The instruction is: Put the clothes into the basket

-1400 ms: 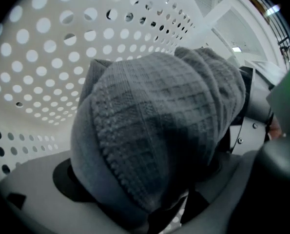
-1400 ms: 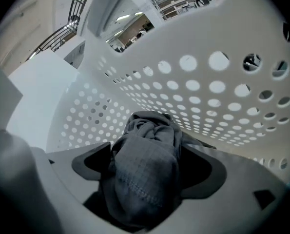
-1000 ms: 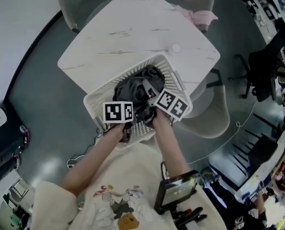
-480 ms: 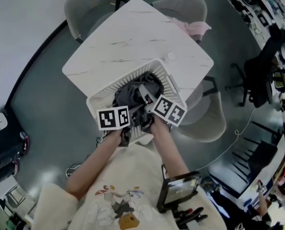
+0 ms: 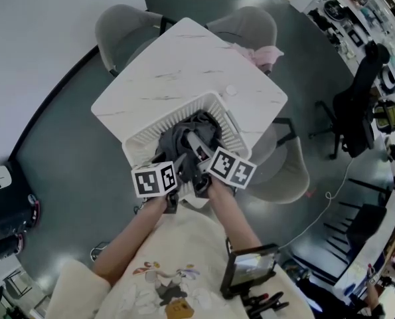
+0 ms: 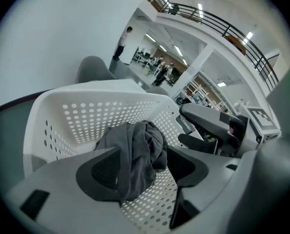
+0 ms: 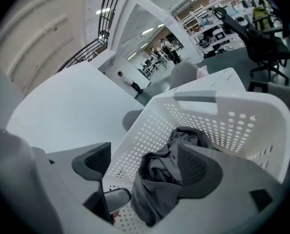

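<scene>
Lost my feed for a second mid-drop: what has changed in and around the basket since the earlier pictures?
Both tools have drawn up and back from the basket. On the left tool the jaws have just been closing, the grey garment showing between them unpinched; the right tool is open. Garment, basket, table and the pink cloth on the chair stayed put.

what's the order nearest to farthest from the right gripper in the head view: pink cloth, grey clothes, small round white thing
1. grey clothes, in the basket, right at the right gripper.
2. small round white thing, on the table just beyond the basket.
3. pink cloth, at the table's far edge.
</scene>
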A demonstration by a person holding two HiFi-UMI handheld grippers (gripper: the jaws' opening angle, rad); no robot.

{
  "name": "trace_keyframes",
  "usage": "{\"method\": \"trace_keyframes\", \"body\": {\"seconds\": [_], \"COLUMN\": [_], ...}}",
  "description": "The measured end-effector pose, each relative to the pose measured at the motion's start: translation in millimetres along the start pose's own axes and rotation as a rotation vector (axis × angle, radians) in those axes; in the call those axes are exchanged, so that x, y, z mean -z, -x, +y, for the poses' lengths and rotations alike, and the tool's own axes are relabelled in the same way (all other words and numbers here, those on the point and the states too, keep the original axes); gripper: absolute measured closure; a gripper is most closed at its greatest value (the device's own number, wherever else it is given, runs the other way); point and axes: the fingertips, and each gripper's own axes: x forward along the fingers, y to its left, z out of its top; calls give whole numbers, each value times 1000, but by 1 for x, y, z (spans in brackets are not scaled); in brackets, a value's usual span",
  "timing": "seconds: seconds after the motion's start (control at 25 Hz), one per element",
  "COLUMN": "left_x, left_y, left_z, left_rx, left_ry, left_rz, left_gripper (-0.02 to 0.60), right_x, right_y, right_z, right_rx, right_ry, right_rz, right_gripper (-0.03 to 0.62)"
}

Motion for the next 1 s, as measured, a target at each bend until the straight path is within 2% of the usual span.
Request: {"method": "trace_keyframes", "body": {"seconds": [0.16, 0.36, 0.4, 0.56, 0.8, 1.0], "left_x": [3, 7, 7, 7, 14, 24], "left_y": [11, 30, 34, 55, 81, 106], "left_z": [-11, -24, -25, -21, -32, -46], "left_rx": [2, 3, -6, -63, -71, -62], "left_ry": [-66, -92, -99, -110, -147, -194], "left_rz": [-38, -90, -105, -174, -242, -286], "left_gripper": [322, 397, 412, 546, 571, 571], "right_x": [-5, 1, 3, 8, 25, 30], "right_y": [12, 34, 38, 59, 85, 111], "right_z": [20, 30, 32, 38, 42, 48], "right_rx": [-58, -88, -93, -114, -132, -131], "right_ry": [57, 119, 130, 165, 226, 294], "right_rz": [-27, -42, -46, -77, -96, -144], "right_gripper": [166, 175, 189, 294, 321, 399]}}
